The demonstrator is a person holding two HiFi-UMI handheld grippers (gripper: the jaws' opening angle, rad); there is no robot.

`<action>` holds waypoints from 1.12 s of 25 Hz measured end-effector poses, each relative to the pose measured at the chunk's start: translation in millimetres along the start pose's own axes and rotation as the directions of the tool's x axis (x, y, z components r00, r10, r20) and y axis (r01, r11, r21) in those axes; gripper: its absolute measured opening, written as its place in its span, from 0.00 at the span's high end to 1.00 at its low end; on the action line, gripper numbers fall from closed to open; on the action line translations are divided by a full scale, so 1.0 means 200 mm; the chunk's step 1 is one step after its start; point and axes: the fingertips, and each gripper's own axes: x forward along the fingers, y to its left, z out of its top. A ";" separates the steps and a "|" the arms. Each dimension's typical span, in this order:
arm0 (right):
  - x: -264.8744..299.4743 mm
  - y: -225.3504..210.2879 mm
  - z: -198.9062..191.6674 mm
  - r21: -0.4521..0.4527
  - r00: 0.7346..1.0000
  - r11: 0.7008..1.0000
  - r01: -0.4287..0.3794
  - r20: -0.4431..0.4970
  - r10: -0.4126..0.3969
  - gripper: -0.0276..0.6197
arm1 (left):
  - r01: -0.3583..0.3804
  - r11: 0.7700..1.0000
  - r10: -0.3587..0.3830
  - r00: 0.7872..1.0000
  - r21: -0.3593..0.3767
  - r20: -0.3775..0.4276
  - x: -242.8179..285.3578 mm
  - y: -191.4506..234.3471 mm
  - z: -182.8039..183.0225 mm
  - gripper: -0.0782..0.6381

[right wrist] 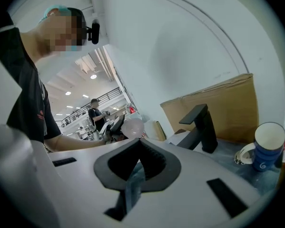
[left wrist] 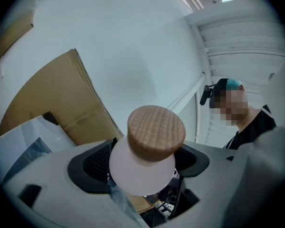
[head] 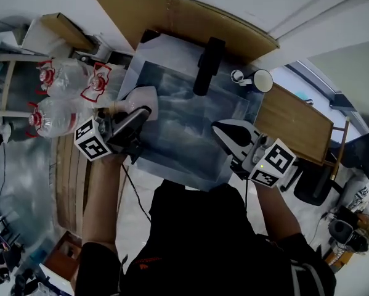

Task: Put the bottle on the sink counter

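Gripping the pale bottle [left wrist: 141, 172], wooden cap [left wrist: 156, 132] up, snug between the left gripper [left wrist: 144, 167] fingers [left wrist: 90, 165], by the sink [head: 178, 162] rim. Right gripper [right wrist: 137, 148] pinched together, nothing between. Past those tips: black faucet [right wrist: 201, 127], blue cup [right wrist: 268, 148], cardboard [right wrist: 218, 103].

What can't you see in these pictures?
- Bottle body: left gripper view, its own wooden cap and the left gripper clamped on it hide everything below the shoulder.
- Inside of the blue cup: right gripper view shows it from the side; head view, too small.
- Labels on the water jugs: head view, too small to read.
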 end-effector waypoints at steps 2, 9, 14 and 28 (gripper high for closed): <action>0.00 -0.05 0.00 0.005 1.000 1.000 -0.009 -0.002 0.009 0.95 | -0.018 1.000 0.019 1.000 0.023 -0.018 0.06 0.06 0.01 0.36; 0.01 -0.17 -0.01 0.018 1.000 1.000 -0.019 0.006 0.019 0.95 | -0.089 0.992 0.098 0.990 0.090 -0.099 0.22 0.31 0.01 0.36; 0.01 -0.25 -0.04 0.040 1.000 0.999 -0.010 0.010 0.009 0.95 | -0.149 0.978 0.172 0.971 0.146 -0.165 0.31 0.51 0.02 0.36; 0.01 -0.39 -0.15 0.072 1.000 0.997 0.014 -0.009 -0.013 0.95 | -0.236 0.911 0.347 0.881 0.337 -0.321 0.50 0.95 -0.01 0.36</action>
